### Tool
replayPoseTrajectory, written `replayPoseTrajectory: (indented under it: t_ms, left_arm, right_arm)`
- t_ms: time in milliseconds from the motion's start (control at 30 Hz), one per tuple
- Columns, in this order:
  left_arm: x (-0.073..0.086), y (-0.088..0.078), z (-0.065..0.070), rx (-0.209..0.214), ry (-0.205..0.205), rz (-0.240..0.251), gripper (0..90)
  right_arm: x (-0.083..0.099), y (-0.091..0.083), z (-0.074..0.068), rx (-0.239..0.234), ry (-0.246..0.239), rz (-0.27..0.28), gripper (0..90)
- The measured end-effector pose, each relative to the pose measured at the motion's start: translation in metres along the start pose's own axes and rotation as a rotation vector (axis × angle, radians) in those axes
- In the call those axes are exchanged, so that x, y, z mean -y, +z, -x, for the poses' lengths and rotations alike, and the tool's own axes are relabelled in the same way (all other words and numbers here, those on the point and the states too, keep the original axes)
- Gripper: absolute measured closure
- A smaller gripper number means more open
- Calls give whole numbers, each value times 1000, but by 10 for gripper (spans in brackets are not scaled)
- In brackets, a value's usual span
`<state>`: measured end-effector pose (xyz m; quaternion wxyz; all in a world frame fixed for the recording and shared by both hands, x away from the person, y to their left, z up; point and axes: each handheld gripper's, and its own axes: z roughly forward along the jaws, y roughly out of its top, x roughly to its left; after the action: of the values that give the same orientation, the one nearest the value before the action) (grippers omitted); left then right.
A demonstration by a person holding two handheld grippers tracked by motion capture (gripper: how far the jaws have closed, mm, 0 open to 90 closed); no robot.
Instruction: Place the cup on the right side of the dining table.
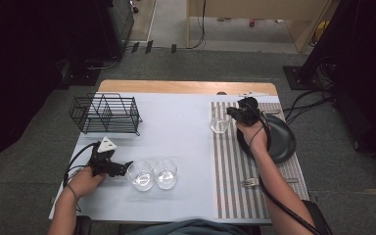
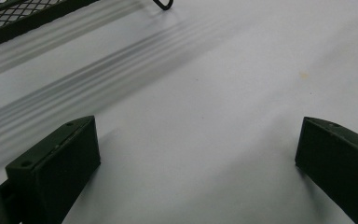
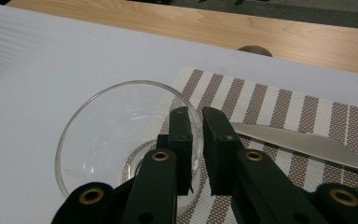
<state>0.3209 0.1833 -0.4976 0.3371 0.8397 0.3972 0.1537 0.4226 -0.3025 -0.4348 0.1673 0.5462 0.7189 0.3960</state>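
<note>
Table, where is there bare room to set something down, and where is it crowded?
Free: the white cover between the wire rack and the striped placemat, and the near strip in front of the two glass bowls. Crowded: the placemat, with a glass bowl, black plate, fork and right gripper.

A wire rack (image 1: 105, 113) is sitting at the far left of the worktop (image 1: 181, 122), and two glasses (image 1: 140, 175) (image 1: 165, 173) are standing side by side near the front, left of centre. A placemat (image 1: 230, 166) is lying along the right side, carrying a plate (image 1: 279, 139) to its right, a fork (image 1: 248, 183) at its near end, a knife (image 3: 307, 144) at its far end, and a third glass (image 1: 219, 125) standing on its far left corner.
</note>
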Motion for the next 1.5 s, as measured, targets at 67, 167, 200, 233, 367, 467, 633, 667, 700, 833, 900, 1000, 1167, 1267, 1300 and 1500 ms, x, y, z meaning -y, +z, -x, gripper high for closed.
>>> replayPoseTrajectory:
  t_ms: [67, 167, 200, 233, 367, 467, 633, 667, 700, 833, 900, 1000, 1167, 1267, 1300, 1500]
  left_arm:
    - [0, 0, 0, 0, 0, 0, 0]
    - [0, 0, 0, 0, 0, 0, 0]
    - [0, 0, 0, 0, 0, 0, 0]
    - [0, 0, 0, 0, 0, 0, 0]
    - [0, 0, 0, 0, 0, 0, 0]
    - [0, 0, 0, 0, -1, 0, 0]
    - [0, 0, 0, 0, 0, 0, 0]
    - [0, 0, 0, 1, 0, 0, 0]
    - [0, 0, 0, 1, -1, 0, 0]
    - [0, 0, 0, 0, -1, 0, 0]
    - [0, 0, 0, 0, 0, 0, 0]
    - [0, 0, 0, 0, 0, 0, 0]
    - [0, 0, 0, 0, 0, 0, 0]
    - [0, 0, 0, 0, -1, 0, 0]
    - [0, 0, 0, 0, 0, -1, 0]
    - [0, 0, 0, 0, 0, -1, 0]
  right_arm:
    - [0, 0, 0, -2, 4, -1, 822]
    - [0, 0, 1, -4, 5, 1, 819]
    - [0, 0, 1, -11, 1, 4, 806]
    - [0, 0, 1, -11, 1, 4, 806]
    - [0, 0, 1, -17, -6, -1, 798]
    - [1, -1, 1, -15, -17, 4, 742]
    - [1, -3, 5, -25, -25, 22, 647]
    - [1, -4, 5, -30, -26, 22, 627]
    - [1, -4, 5, -31, -29, 25, 611]
    - [1, -5, 5, -55, -35, 34, 546]
    - [1, -5, 4, -67, -44, 34, 484]
    - [0, -6, 1, -51, -68, 39, 433]
    - [1, -6, 0, -48, -59, 53, 370]
    - [2, -6, -3, -59, -70, 55, 358]
    - [2, -6, -4, -64, -73, 55, 351]
    - [4, -8, -8, -69, -84, 60, 339]
